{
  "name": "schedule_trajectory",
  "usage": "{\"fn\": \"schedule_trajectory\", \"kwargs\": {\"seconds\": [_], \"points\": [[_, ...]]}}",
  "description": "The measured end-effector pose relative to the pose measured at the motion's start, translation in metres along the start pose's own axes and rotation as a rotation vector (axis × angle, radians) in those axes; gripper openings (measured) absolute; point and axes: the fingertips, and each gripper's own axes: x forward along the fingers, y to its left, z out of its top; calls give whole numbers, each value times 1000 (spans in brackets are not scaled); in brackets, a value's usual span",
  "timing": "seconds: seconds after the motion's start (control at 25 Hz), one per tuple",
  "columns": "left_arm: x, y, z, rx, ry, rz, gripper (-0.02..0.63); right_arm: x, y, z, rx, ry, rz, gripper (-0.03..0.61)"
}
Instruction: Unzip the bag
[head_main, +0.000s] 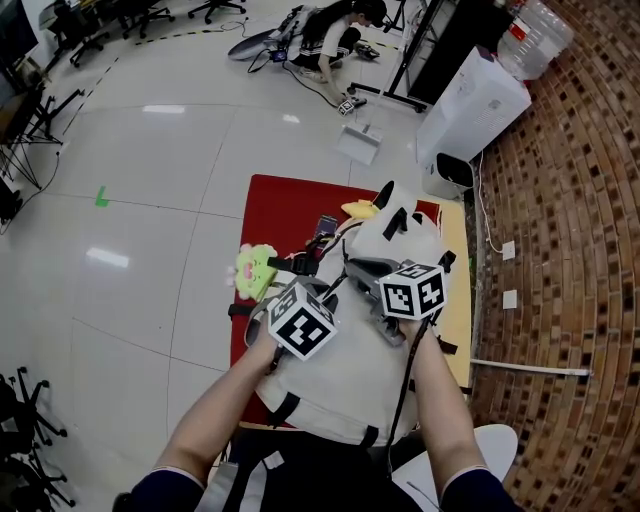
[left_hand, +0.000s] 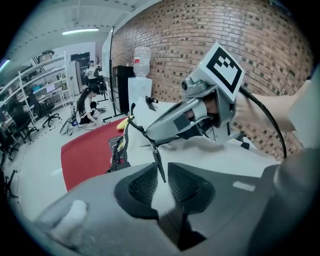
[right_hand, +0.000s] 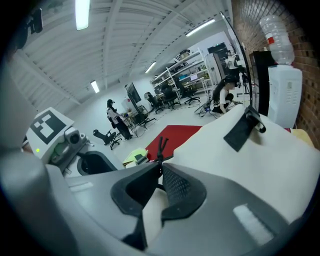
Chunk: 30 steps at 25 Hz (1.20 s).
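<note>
A cream backpack (head_main: 350, 370) lies on the table under both grippers. In the head view the left marker cube (head_main: 300, 320) and the right marker cube (head_main: 413, 290) sit close together over its upper part. My left gripper (left_hand: 161, 169) is open by a narrow gap, and a thin black zipper pull cord (left_hand: 159, 165) hangs between its pads with white fabric showing behind. My right gripper (right_hand: 160, 167) has its tips pinched together on a black zipper pull (right_hand: 160, 147) that sticks out past them. From the left gripper view, the right gripper (left_hand: 150, 134) holds the top of that cord.
A red cloth (head_main: 290, 210) covers the table, whose wooden edge (head_main: 458, 310) shows at the right. A yellow-green plush toy (head_main: 255, 268) lies left of the backpack. A white water dispenser (head_main: 470, 110) stands by the brick wall. A person (head_main: 330, 35) crouches on the floor far back.
</note>
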Motion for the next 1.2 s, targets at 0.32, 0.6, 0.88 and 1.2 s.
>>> {"fn": "schedule_trajectory", "kwargs": {"seconds": [0.32,0.6,0.88,1.2], "points": [[-8,1,-1,-9,-16,-5,54,-22,-23,-3,31,-18,-89,14],[-11,2,-4,-11,-13,-8,48,-35,-38,-16,85,-9,-165,9],[-19,14,-9,-23,-13,22,2,-69,-63,-33,165,-60,-272,6],[-1,1,21,59,-34,-15,60,-68,-36,-29,-29,-36,-222,56]]}}
